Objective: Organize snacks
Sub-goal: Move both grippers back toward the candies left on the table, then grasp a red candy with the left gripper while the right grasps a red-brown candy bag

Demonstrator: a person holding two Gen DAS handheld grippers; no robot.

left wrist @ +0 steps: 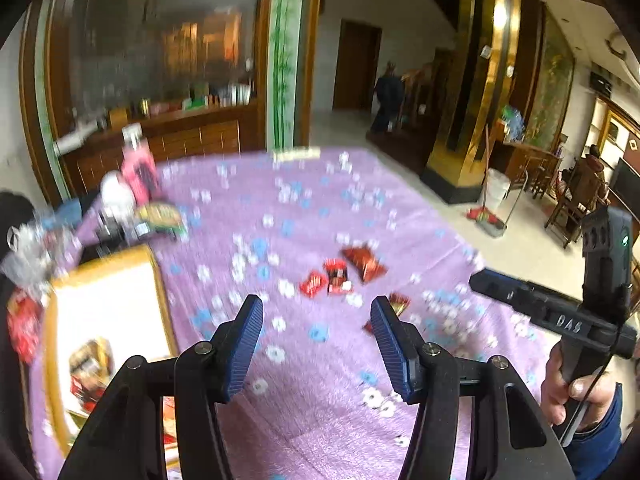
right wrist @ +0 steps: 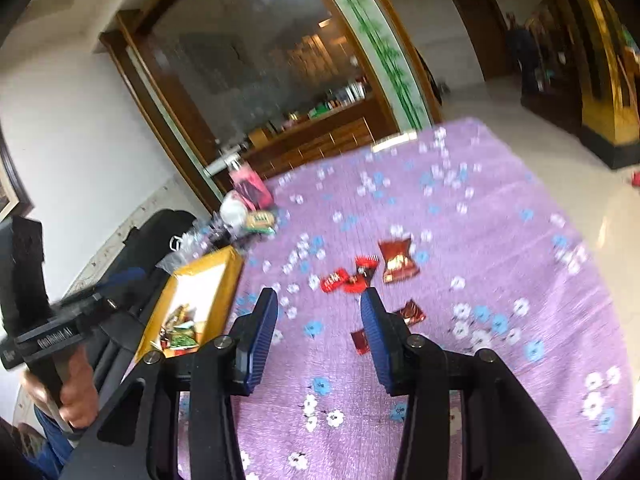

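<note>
Several small red snack packets (left wrist: 340,276) lie loose on the purple flowered tablecloth (left wrist: 320,208), ahead of my open, empty left gripper (left wrist: 316,316). One more red packet (left wrist: 400,304) lies by its right finger. In the right wrist view the same packets (right wrist: 360,274) and a larger red one (right wrist: 398,260) lie beyond my open, empty right gripper (right wrist: 320,308); two dark red packets (right wrist: 414,312) lie by its right finger. A yellow-rimmed white box (right wrist: 192,292) holding several snacks sits at the left; it also shows in the left wrist view (left wrist: 108,308).
A pink bottle (left wrist: 138,164), a white object (left wrist: 116,192) and a green-yellow packet (left wrist: 160,216) stand at the table's far left. A wooden cabinet (left wrist: 180,136) is behind. The other hand-held gripper (left wrist: 560,316) is at the right. Tiled floor lies beyond the table.
</note>
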